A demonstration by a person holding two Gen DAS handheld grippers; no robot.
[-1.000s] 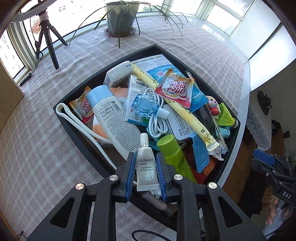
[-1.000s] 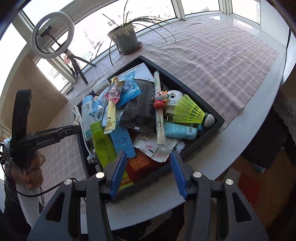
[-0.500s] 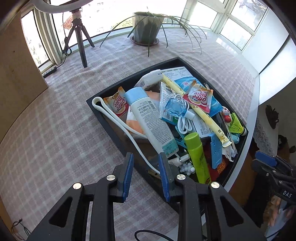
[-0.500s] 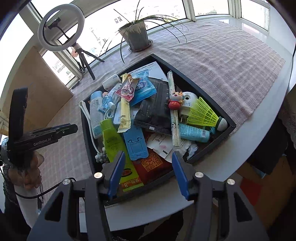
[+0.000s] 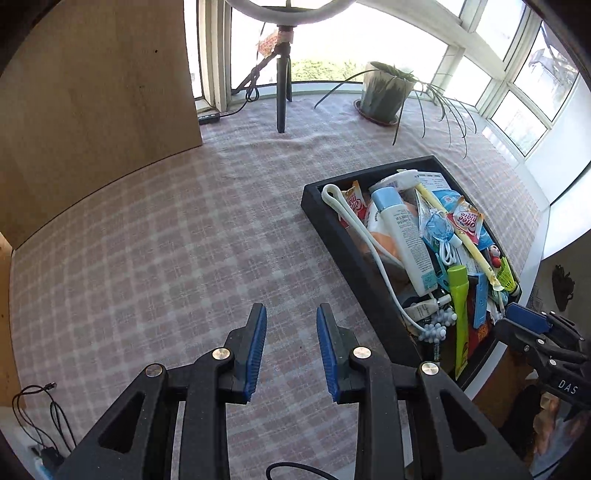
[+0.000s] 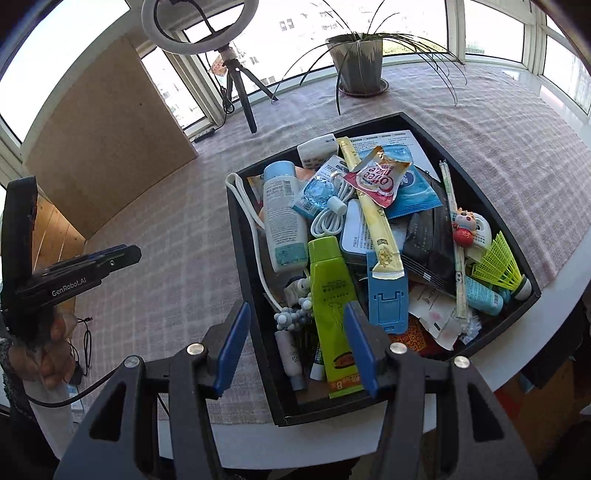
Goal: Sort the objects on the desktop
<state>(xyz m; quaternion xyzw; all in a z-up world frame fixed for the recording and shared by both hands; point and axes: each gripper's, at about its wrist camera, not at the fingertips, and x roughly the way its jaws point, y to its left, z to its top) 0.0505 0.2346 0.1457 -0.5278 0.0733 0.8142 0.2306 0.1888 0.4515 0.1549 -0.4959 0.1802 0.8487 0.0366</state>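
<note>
Two hand-held grippers are in my views, and both are empty. My left hand-held gripper [image 5: 291, 349] hangs over bare checked tablecloth [image 5: 155, 258], its blue pads parted with nothing between them. My right hand-held gripper [image 6: 297, 341] sits above the near corner of the black tray [image 6: 255, 295], jaws set wider, the green tube [image 6: 328, 295] lying below the gap but not pinched.

The objects to sort all sit heaped in that tray, at the table's edge nearest me.

My worry is the pile itself. Things overlap, so I judge that pulling the green tube could drag the white cord [image 6: 247, 206] or tip the blue stand [image 6: 388, 295] resting beside it. The tube is soft and glossy; a shallow pinch may let it slip. The tray also sits near the table edge, so a sideways tug might nudge it off.

What I can count: one tray, one green tube, one white-and-blue bottle [image 6: 282, 210], one yellow shuttlecock [image 6: 498, 266], one blue stand, one potted plant [image 6: 360, 62] and one ring light [image 6: 192, 22].
</note>
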